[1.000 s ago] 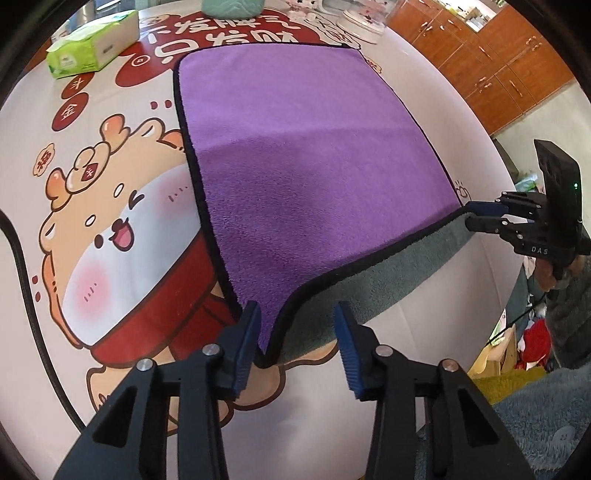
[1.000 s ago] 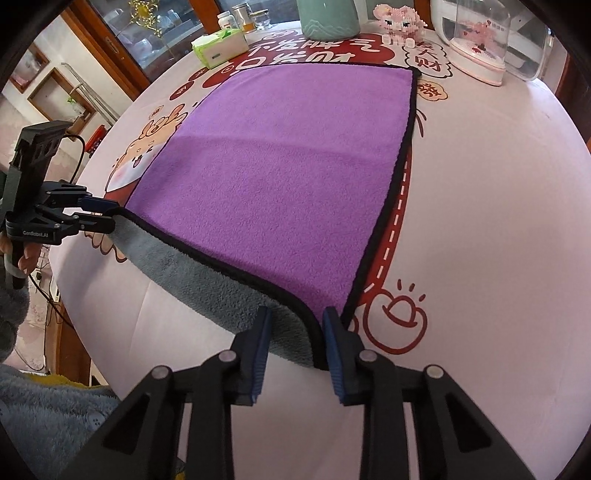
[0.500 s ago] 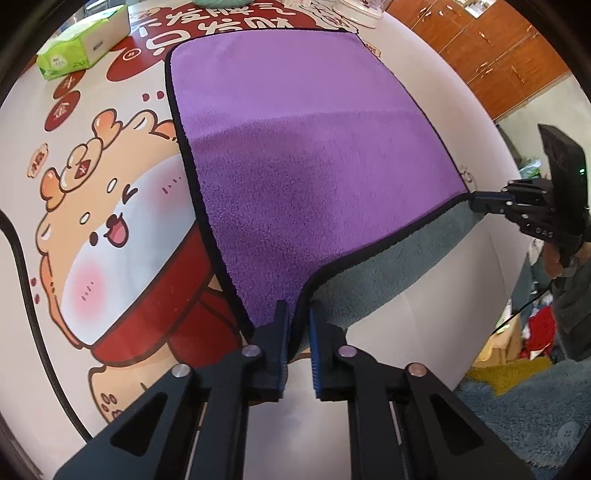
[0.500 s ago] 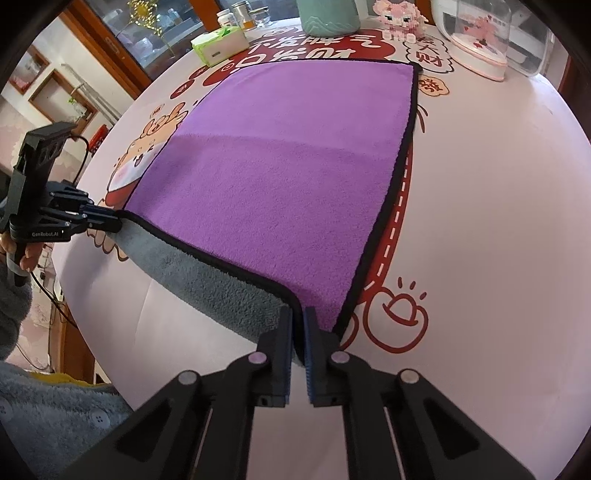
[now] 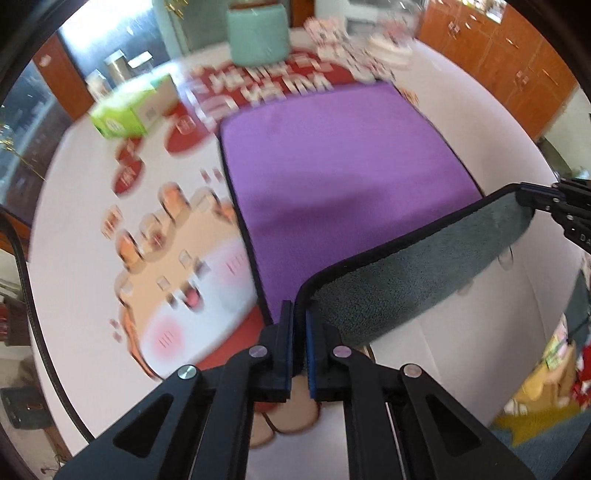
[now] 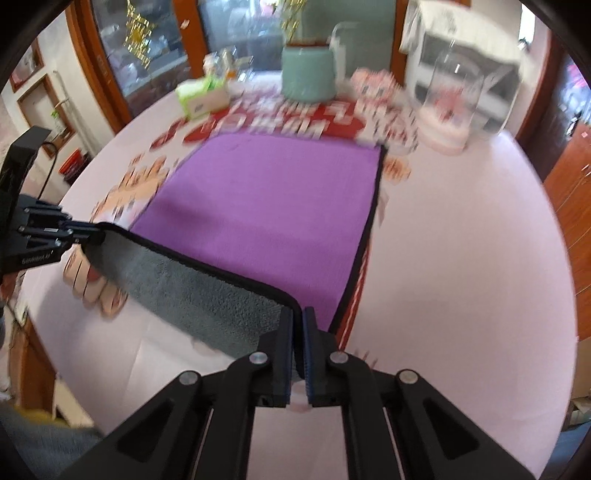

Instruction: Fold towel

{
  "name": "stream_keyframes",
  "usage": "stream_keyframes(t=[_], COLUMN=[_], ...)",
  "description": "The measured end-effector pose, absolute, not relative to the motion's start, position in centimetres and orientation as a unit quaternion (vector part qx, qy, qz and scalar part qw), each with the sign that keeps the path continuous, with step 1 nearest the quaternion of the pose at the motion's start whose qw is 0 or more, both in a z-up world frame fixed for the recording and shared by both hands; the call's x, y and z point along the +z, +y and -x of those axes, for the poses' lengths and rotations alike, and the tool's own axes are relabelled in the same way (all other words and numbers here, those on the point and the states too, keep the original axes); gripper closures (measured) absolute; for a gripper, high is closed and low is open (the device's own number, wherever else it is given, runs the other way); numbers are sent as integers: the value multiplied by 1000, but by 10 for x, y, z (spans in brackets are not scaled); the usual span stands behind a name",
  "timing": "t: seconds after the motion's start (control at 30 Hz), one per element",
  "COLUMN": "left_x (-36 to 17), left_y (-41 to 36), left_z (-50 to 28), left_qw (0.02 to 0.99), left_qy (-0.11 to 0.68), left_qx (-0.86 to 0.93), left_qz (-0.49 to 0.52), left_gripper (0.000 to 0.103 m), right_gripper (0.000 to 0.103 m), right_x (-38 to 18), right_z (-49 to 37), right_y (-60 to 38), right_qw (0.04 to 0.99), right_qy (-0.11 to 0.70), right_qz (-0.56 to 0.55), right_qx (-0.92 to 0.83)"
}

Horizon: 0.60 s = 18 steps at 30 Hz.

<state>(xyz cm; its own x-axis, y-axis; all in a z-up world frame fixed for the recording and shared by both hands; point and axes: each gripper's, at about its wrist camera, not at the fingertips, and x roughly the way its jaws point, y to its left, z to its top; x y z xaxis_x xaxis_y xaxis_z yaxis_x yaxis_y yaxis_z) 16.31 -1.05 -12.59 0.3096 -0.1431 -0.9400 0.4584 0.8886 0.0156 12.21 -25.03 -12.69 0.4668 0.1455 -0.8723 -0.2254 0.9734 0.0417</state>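
Observation:
A purple towel (image 5: 343,173) with black trim and a grey underside lies on the round table; it also shows in the right wrist view (image 6: 266,214). My left gripper (image 5: 300,314) is shut on the towel's near left corner. My right gripper (image 6: 298,317) is shut on the near right corner. Both hold the near edge lifted off the table, so the grey underside (image 5: 417,273) faces me. Each gripper shows in the other's view, the right one (image 5: 532,195) and the left one (image 6: 92,230).
The tablecloth (image 5: 177,273) has a cartoon print. A green tissue box (image 5: 129,107), a teal pot (image 5: 258,31) and pink figurines (image 6: 373,88) stand at the far side. A clear dome (image 6: 454,99) stands far right. Wooden cabinets (image 5: 517,48) stand beyond the table.
Both grippers closed on the near corners of the towel, then lifted the near edge up off the table. The views are blurred by motion.

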Motion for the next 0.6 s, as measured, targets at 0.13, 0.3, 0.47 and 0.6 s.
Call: stream_keyframes(t=[0.13,0.3,0.47,0.6], left_x=[-108,-96,-93,-99], left_y=[-9,-12,-18,-22], left_z=[-194,-242,-283,-314], left_qw=[826,856,870,877], left_qy=[523,487,468,461], left_qx=[-162,-128,-108,-98], left_qz=[-133,-117,-107,-99], left_gripper=[99,99,99,99], right_gripper=[99,99,99,99], right_x=[-105,-91,-90,-99], right_z=[-156,-210,-250,-279], right_y=[-250,-247,-245,-249], right_qw=[880,899,905,903], right_qy=[466,436,425,429], right_qz=[44,37,28,14], right_qx=[74,28,-6,-28])
